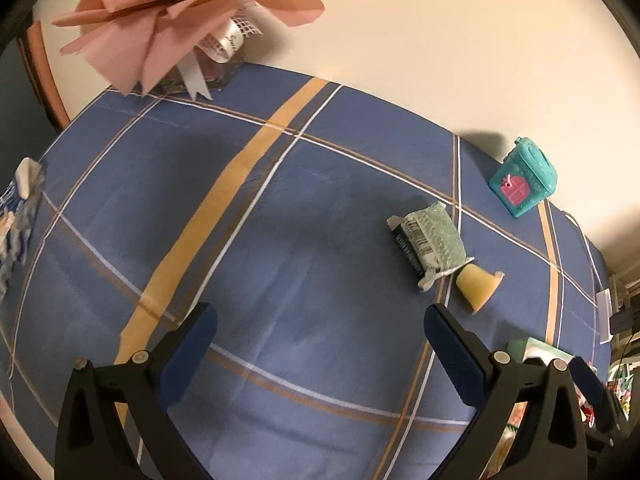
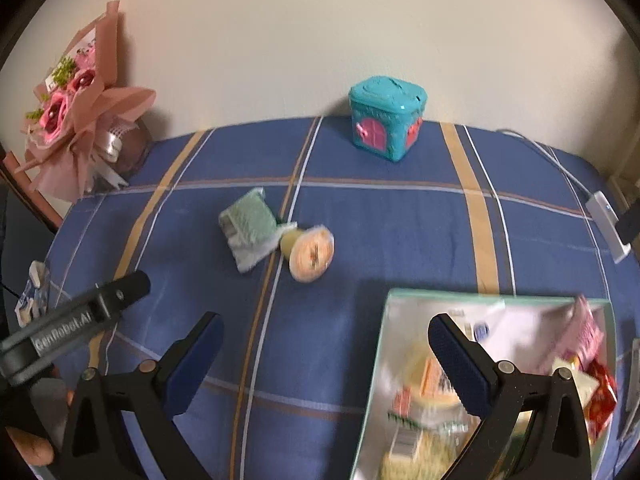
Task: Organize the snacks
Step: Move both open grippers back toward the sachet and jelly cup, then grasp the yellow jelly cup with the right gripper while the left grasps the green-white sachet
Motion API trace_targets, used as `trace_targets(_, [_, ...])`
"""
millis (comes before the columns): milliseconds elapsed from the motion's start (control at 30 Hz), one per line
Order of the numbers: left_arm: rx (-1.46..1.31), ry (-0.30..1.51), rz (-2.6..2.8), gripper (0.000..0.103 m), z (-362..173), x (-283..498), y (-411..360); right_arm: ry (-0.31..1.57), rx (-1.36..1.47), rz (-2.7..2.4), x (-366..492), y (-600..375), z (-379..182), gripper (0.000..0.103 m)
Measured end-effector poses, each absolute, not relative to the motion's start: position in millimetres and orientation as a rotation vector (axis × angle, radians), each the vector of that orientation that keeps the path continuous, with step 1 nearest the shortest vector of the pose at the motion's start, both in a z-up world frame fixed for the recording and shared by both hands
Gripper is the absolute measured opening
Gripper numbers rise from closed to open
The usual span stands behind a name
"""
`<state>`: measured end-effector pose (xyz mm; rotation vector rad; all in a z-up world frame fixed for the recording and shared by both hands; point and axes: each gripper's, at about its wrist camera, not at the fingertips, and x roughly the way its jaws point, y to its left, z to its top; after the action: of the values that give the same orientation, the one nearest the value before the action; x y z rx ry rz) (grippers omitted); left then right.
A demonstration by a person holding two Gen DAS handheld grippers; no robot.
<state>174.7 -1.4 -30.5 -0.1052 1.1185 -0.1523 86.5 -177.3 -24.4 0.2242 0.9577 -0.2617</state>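
A green snack packet [image 1: 430, 242] lies on the blue plaid cloth, touching a small yellow jelly cup [image 1: 478, 282] on its side. Both show in the right wrist view, the packet [image 2: 248, 230] and the cup [image 2: 310, 254]. A blue-and-white packet [image 1: 18, 216] lies at the table's left edge. A pale green box [image 2: 400, 308] at the front right holds several snacks. My left gripper [image 1: 320, 344] is open and empty above bare cloth. My right gripper [image 2: 324, 356] is open and empty, its right finger over the box. The left gripper also shows in the right wrist view [image 2: 100, 304].
A teal toy house box [image 2: 386, 118] stands by the wall at the back. A pink flower bouquet [image 2: 76, 120] leans in the back left corner. A white cable and adapter [image 2: 604, 220] lie at the right edge.
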Motion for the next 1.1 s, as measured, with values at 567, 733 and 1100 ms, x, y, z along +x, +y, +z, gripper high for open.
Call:
trace_targets(567, [-0.135,1.187,-0.236,0.102,-63,232,-35,0.951,0.251,-0.217,152,-195,-70,0.085])
trace_targets(733, [-0.125,1.201,-0.293,0.102,-67,243,-59,0.967,0.243,-0.210,163,-196,-82,0.082])
trace_targets(1100, [-0.026,1.235,-0.324,0.098,-80,261,-103,0.962,0.229,-0.197,172,-201,-95,0.065])
